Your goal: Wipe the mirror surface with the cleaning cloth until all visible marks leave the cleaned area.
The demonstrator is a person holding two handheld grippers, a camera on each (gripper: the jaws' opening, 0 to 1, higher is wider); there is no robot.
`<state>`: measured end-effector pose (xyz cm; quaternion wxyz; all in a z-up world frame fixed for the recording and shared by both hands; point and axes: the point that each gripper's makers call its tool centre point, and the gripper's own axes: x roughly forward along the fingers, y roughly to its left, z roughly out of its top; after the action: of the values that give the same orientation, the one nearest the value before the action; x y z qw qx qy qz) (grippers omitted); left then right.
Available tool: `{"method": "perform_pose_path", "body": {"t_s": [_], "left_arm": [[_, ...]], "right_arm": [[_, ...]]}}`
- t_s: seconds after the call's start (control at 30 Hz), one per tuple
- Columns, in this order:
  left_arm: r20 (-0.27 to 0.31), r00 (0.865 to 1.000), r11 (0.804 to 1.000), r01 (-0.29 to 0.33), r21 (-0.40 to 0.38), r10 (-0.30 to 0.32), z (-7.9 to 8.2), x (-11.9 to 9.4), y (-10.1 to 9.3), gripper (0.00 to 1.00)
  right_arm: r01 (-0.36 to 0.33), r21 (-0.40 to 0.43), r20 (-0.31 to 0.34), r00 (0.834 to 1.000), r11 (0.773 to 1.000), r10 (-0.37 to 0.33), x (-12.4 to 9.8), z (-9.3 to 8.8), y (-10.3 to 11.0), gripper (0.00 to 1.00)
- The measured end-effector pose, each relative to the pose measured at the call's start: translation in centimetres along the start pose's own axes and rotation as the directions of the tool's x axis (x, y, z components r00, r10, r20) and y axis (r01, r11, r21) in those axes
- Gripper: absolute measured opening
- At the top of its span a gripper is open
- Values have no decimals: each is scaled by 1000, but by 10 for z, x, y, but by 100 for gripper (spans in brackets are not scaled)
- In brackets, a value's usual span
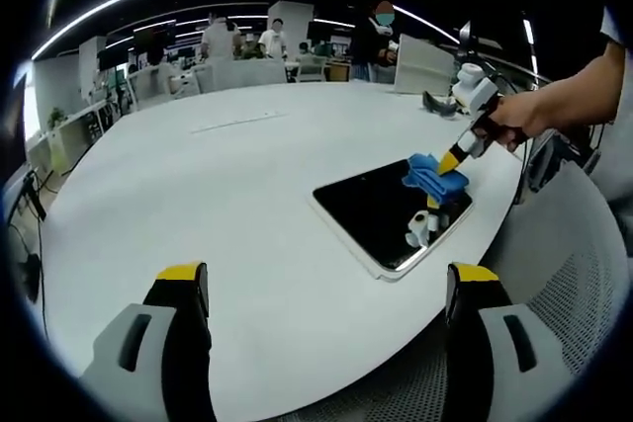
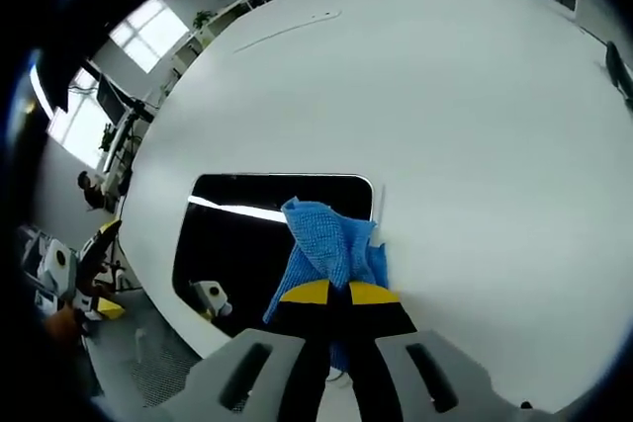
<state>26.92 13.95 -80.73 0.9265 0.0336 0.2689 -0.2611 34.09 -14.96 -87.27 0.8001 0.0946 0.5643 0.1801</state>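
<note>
Blue cloth (image 2: 331, 249) bunched on mirror (image 2: 242, 244), hiding its far-right edge, right gripper (image 2: 338, 294) pinching cloth, left gripper (image 1: 326, 284) jaws spread above table (image 1: 247, 205).

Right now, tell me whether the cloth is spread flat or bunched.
Bunched: the blue cloth sits crumpled, pinched in the right gripper, on the mirror.
</note>
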Motion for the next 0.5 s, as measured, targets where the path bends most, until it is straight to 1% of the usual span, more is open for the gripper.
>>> {"method": "perform_pose_path", "body": {"t_s": [0.07,0.17,0.23,0.27,0.43,0.5], "left_arm": [[-22,1000,1000,10,10,-9,-4,1,-3,99],[-19,1000,1000,-5,0,5,-2,0,-1,99],[-18,1000,1000,-6,-3,6,-1,0,0,99],[-26,1000,1000,0,-3,0,-3,0,-2,99],[-35,999,1000,13,2,-13,-4,1,-7,99],[-36,999,1000,19,2,-19,-4,1,-9,99]], "right_arm": [[6,-8,-7,1000,1000,-6,1,1,0,0],[15,-28,2,1000,999,-15,0,-1,1,0],[12,-13,16,1000,1000,-11,-1,-1,1,0],[11,-8,19,1000,1000,-11,-1,-1,1,0],[19,-8,14,1000,1000,-19,-2,-1,2,0],[13,6,21,1000,1000,-13,-2,-1,2,0]]}}
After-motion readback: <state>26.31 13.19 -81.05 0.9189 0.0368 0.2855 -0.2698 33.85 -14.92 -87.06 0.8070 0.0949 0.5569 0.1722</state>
